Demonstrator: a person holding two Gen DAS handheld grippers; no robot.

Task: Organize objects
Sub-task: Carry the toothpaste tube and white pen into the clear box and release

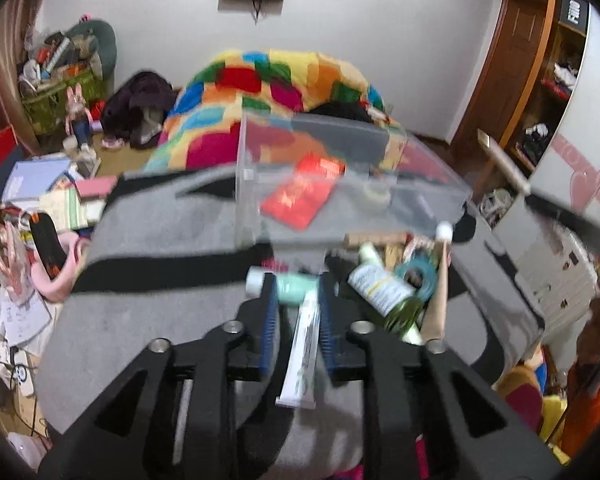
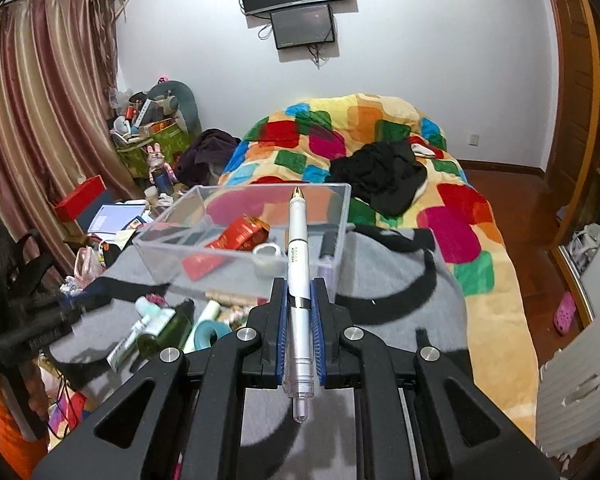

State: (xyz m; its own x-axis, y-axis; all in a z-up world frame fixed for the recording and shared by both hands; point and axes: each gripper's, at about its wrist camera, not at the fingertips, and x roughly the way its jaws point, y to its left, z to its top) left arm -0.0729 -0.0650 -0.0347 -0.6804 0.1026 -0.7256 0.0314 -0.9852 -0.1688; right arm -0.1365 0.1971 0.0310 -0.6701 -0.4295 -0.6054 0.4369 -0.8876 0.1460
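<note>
The right gripper (image 2: 299,300) is pinched on a white pen (image 2: 299,276), which lies lengthwise between its blue-padded fingers with its gold tip pointing forward over a clear plastic box (image 2: 168,240). The box sits on a grey cloth with black bands (image 2: 400,272); inside it lie a red packet (image 2: 240,234) and a roll of clear tape (image 2: 267,252).

The left gripper (image 1: 299,300) is closed on a white tube (image 1: 302,356) with a mint-green top end, held lengthwise between its pads. This view is blurred. Just right of the tube lies a loose pile: a green bottle with a white label (image 1: 384,292), a teal tape roll (image 1: 418,276) and a wooden stick (image 1: 440,280). Beyond the pile is the same clear box, and behind it a bright patchwork blanket (image 1: 284,76) on a bed.
</note>
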